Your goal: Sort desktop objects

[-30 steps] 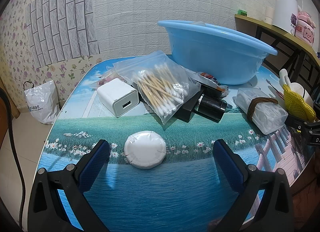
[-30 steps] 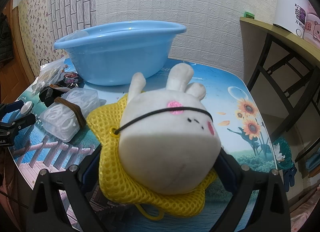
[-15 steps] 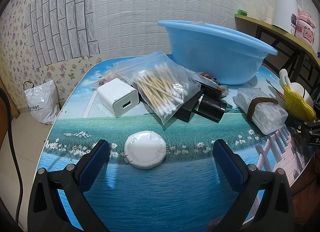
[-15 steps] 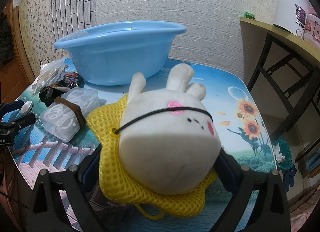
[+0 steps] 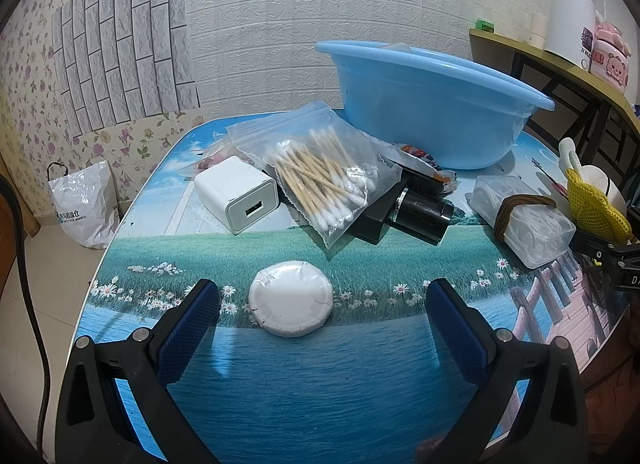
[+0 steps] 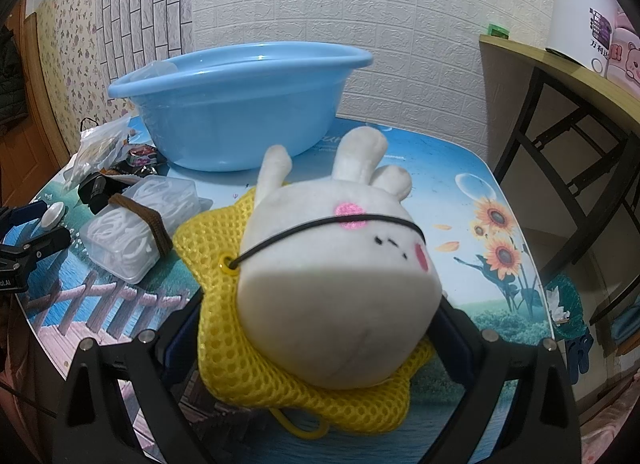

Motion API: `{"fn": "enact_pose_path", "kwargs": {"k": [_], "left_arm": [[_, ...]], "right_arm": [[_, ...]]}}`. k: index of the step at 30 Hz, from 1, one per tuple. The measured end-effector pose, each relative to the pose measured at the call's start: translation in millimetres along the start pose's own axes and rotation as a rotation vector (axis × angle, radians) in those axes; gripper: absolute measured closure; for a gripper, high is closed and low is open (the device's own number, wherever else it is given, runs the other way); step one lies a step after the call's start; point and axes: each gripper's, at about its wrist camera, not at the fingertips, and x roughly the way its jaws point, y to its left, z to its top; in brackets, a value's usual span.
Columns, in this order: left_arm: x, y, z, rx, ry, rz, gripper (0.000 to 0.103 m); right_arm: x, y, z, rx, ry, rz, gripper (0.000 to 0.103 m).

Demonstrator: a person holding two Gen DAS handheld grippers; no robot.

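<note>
Desktop objects crowd a table covered with a printed lake-and-meadow scene, a blue plastic basin standing at its far side near a white brick-pattern wall. The left gripper hovers low over the near edge, its blue-padded jaws spread wide and empty, with a round white wrapped puck lying on the table between and just ahead of them. Beyond it sit a white USB charger, a clear zip bag of cotton swabs resting partly on a black cylinder-shaped item, and a clear plastic box banded with a brown strap. The right gripper has its jaws closed against a white plush rabbit strapped by a black elastic cord onto a yellow mesh star-shaped pad, held above the table's right part, the basin behind it.
</note>
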Motion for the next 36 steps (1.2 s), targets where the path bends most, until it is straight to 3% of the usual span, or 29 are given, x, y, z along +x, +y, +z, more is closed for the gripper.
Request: {"fn": "enact_pose_path", "kwargs": {"k": [36], "left_arm": [[-0.4, 0.7, -0.6, -0.003, -0.003, 0.002, 0.000]], "right_arm": [[-0.1, -3.7, 1.5, -0.001, -0.003, -0.001, 0.004]]}}
